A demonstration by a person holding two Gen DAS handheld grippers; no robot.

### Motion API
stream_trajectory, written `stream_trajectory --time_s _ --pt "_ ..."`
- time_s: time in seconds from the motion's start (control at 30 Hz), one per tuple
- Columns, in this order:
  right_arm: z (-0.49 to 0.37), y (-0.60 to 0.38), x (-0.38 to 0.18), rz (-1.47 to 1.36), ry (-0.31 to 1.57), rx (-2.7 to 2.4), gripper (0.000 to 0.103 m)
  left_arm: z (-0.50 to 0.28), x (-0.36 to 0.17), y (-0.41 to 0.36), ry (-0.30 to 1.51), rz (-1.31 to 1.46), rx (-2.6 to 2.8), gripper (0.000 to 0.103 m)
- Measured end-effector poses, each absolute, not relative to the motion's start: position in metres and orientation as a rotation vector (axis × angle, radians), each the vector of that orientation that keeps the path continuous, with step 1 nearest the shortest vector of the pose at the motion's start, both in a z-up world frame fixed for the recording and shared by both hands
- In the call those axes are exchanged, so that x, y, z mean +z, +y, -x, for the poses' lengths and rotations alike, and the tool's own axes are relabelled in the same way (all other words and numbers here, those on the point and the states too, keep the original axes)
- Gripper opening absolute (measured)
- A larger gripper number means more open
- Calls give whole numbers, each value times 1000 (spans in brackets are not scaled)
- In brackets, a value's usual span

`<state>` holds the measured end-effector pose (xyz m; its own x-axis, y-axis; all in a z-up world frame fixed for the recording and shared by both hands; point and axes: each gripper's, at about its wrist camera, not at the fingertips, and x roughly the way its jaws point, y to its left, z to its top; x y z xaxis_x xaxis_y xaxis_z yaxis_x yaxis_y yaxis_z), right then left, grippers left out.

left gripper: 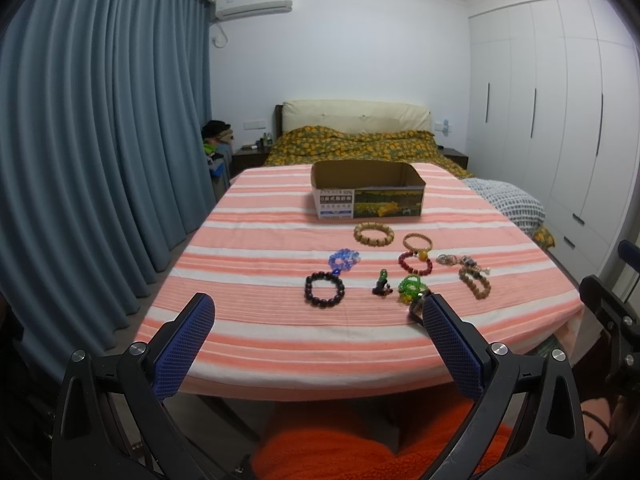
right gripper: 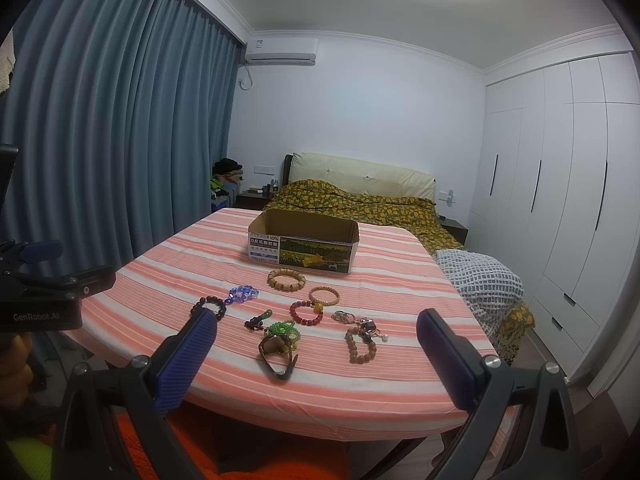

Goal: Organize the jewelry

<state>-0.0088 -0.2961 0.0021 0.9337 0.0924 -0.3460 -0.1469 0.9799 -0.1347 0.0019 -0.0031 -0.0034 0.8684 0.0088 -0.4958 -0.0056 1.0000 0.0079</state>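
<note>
Both claws released, nothing held: left gripper [left gripper: 318,312], right gripper [right gripper: 316,332]. Jewelry sits mid-frame on the striped cloth [left gripper: 248,280], cardboard box [left gripper: 367,190] just behind it, upper centre. Risks, imo: red bracelet [right gripper: 306,312] touches the thin tan bangle [right gripper: 324,296], so you may drag both; keyring cluster [right gripper: 362,326] looks tangled w/ the brown bead bracelet [right gripper: 358,346]. Sunglasses [right gripper: 278,356]: mostly hidden behind your left gripper's right finger in left view. Box interior not visible. Small dark charm [left gripper: 382,284] hard to ID.

Matt cardboard box [right gripper: 301,249] (possibly wooden beads [right gripper: 286,280])
</note>
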Motion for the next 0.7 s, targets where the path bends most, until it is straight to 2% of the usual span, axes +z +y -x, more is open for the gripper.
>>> stream_trajectory --time_s 0.7 --pt "10 -297 2 160 344 123 102 -1 -3 -2 516 -8 7 103"
